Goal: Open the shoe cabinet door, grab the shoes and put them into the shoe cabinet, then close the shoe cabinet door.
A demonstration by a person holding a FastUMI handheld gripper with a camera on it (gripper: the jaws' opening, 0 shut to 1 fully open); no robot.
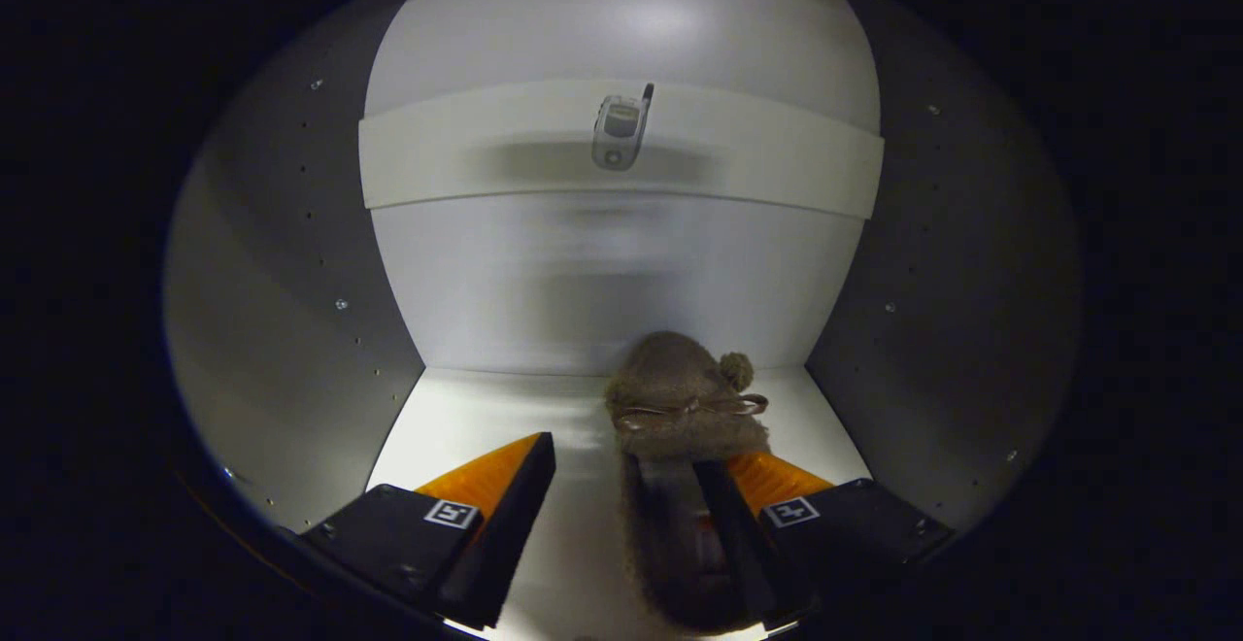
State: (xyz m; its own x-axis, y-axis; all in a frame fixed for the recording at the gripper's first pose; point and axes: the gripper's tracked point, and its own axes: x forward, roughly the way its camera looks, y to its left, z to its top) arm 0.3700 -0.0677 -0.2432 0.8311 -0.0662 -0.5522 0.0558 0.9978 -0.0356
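While hand-held gripper (pixel 621 466) gapes wide, slipper (pixel 680 427) seemingly touches right finger.

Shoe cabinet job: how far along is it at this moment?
Done: the door is open, since the gripper reaches inside the shoe cabinet. In hand: a furry brown slipper lies on the cabinet floor against one finger; the fingers are spread, so it looks released. Left: withdraw and close the door.
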